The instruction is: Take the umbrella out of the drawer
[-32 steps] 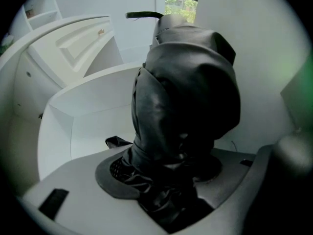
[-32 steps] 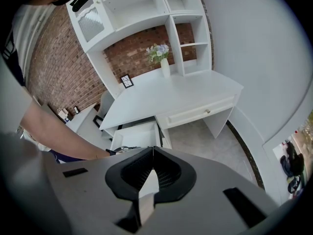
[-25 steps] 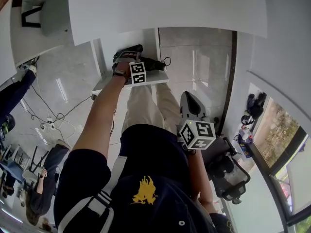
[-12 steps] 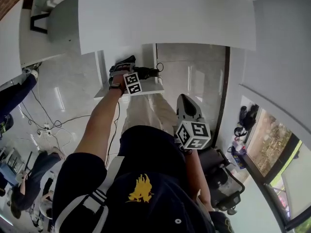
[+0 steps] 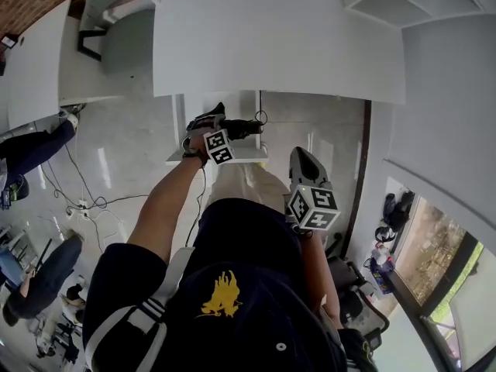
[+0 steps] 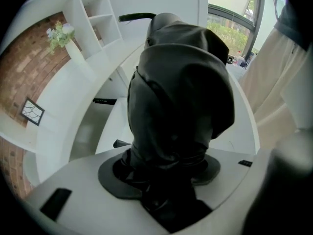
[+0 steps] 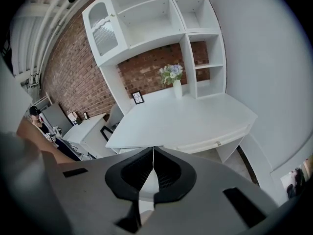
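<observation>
**Left gripper**: jaws clamped on the folded black umbrella, with fabric bunched between both pads.

**Umbrella:** held in that grip above the open white drawer. One end projects to the gripper's right.

**Right gripper**: jaws pressed together, nothing between them. It is well apart from the left gripper, to its right and nearer the person's body.

**White desk**: ahead of both grippers.

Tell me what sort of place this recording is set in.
Probably an office or study-style workroom. A long white desk with built-in white shelves stands against a brick wall. A vase of flowers sits on the desk, and cables trail over a glossy tiled floor.
</observation>
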